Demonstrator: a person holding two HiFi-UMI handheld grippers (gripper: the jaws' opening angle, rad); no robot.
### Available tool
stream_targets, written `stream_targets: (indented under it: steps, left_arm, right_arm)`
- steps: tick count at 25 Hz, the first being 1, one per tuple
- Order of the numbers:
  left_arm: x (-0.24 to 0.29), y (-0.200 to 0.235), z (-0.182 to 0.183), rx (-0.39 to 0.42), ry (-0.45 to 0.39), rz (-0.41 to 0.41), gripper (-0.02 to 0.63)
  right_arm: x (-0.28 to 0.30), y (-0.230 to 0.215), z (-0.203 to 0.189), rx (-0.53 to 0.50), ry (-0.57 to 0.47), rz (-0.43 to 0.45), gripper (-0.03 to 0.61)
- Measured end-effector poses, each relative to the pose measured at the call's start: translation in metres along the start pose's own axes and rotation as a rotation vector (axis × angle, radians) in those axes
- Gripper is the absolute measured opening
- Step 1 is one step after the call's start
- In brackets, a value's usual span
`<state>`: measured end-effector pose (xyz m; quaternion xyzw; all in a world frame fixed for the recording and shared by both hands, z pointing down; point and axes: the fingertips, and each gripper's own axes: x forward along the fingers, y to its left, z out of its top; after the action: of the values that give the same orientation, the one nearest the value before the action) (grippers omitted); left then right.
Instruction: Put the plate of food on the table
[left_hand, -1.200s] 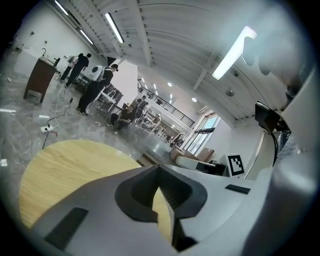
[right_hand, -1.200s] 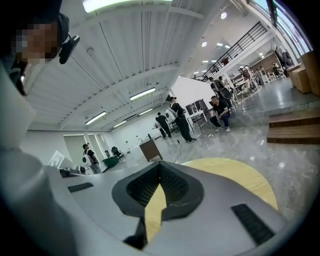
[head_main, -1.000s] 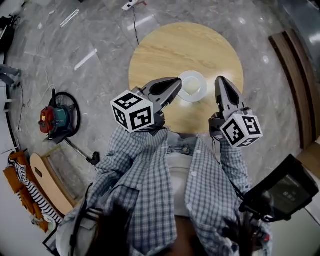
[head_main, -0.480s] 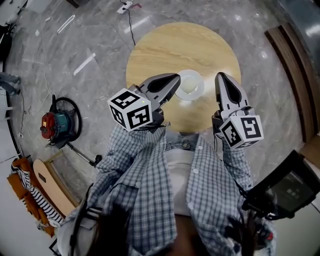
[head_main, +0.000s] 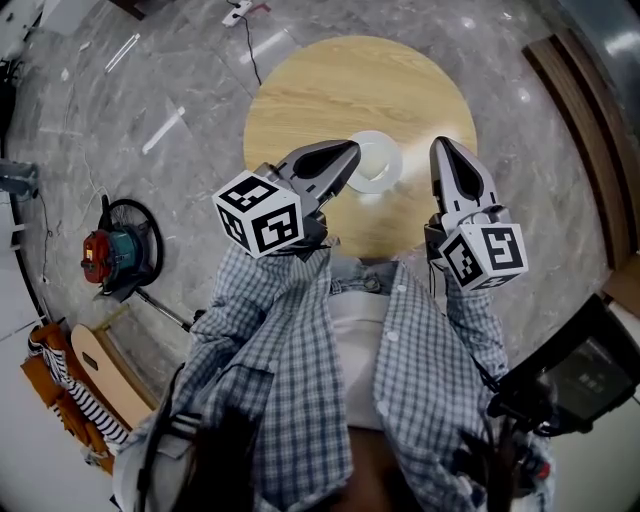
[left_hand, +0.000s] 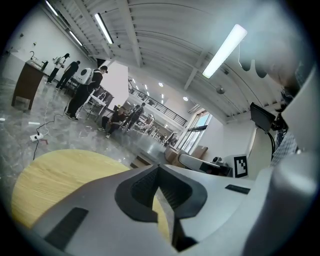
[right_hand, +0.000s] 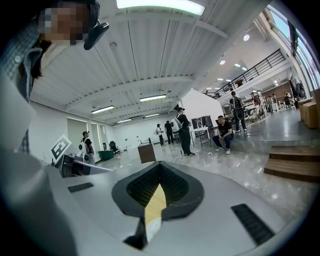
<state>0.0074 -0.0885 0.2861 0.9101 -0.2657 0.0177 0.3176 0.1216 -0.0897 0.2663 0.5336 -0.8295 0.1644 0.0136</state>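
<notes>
A white plate (head_main: 375, 162) with pale food on it rests on the round wooden table (head_main: 340, 85), near the table's near edge. My left gripper (head_main: 350, 152) hovers at the plate's left rim, jaws shut and empty. My right gripper (head_main: 441, 147) hangs to the right of the plate, apart from it, also shut on nothing. In the left gripper view the left gripper (left_hand: 159, 168) has its tips together above the table (left_hand: 55, 180). In the right gripper view the right gripper (right_hand: 160, 165) has its tips together, and a sliver of table (right_hand: 155, 205) shows through the gap behind them.
On the marble floor to the left sits a red machine (head_main: 103, 247) with a coiled hose. A power strip (head_main: 240, 12) with a cable lies beyond the table. A wooden step (head_main: 580, 140) runs along the right. Striped cloth (head_main: 55, 395) and a black device (head_main: 580, 375) flank me. People stand far off.
The table and plate have slid slightly up and left in the head view. Both grippers keep much the same pose beside the plate, shut.
</notes>
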Motion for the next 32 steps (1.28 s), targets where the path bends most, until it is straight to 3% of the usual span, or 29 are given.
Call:
stream_targets:
  steps: [32]
  left_arm:
    - [-0.009,0.007,-0.007,-0.017,-0.005,0.012,0.008]
  right_arm:
    - [0.007,0.007,-0.015,0.001,0.023,0.024,0.006]
